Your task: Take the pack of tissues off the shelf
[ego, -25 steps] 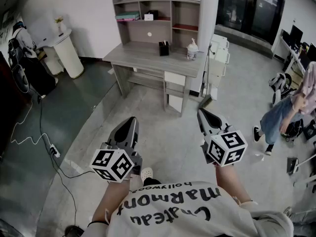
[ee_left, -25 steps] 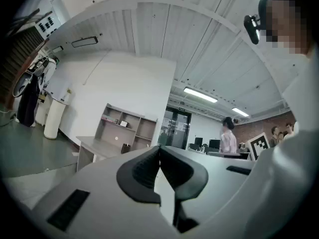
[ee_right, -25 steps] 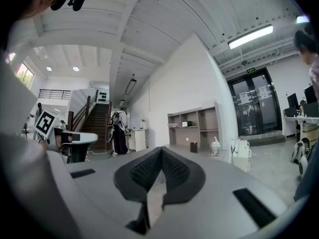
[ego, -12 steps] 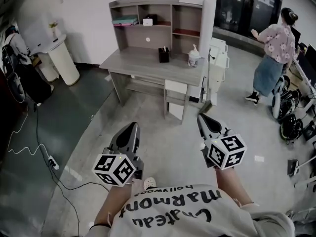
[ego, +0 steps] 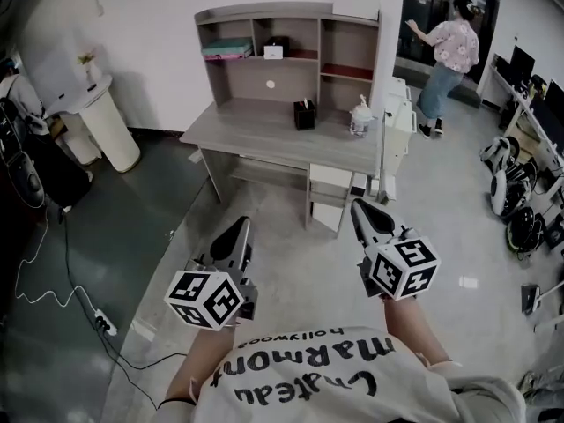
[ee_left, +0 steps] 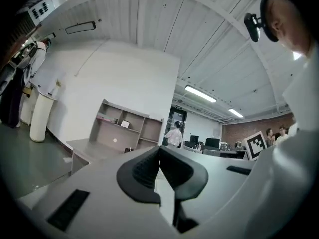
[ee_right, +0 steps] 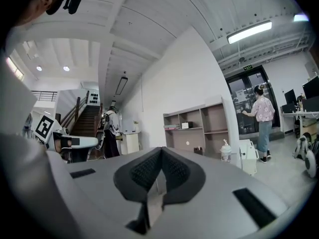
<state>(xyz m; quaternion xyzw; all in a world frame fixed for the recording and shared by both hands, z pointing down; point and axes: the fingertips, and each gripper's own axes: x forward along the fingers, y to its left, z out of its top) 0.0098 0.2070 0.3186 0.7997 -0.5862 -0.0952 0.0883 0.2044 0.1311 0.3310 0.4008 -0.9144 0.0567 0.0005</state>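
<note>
Words on my shirt [ego: 352, 393]
It reads "Chateau Marmont Hollywood" in dark lettering on the pale cloth, upside down as I look down at it.

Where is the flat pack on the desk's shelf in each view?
Head view: the pack of tissues lies in the top left compartment of the shelf unit, upper centre.
Left gripper view: the pack is small, left of centre, same compartment.
Right gripper view: the pack is small, just right of centre.
Shared landmark: a person in a patterned shirt, right of the shelf unit.
</note>
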